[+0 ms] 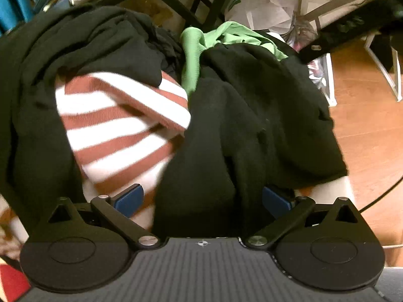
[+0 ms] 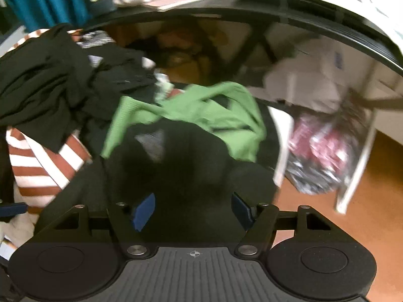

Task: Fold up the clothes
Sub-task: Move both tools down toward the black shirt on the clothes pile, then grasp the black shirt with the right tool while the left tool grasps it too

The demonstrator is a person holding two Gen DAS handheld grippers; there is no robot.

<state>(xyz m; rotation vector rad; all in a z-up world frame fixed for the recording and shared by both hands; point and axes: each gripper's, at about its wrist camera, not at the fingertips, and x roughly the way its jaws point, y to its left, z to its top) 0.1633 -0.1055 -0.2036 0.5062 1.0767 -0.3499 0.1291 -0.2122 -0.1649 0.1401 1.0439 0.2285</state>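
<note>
Both tools hang low over a heap of unfolded clothes, so the step in hand looks like picking one garment out of the pile. The left tool (image 1: 201,200) is spread wide, its blue pads on either side of a black garment (image 1: 252,125) that bulges up between them; no pinch shows yet. The right tool (image 2: 194,210) is also apart, over a dark fold of the same black cloth (image 2: 191,166), though that view is blurred and I cannot tell whether its pads touch the fabric. The black piece lies on top at the near edge of the heap, a green top (image 2: 201,110) draped over its far side and a striped rust-and-white top (image 1: 113,125) tucked against its left. To do this well, each tool should probably bite a single layer at an edge or seam of the black garment, not a thick bunch, with the two grips set well apart. A slow lift would let the green top slide off. What carries the heap is hidden; wooden floor (image 1: 365,125) shows to the right.
</note>
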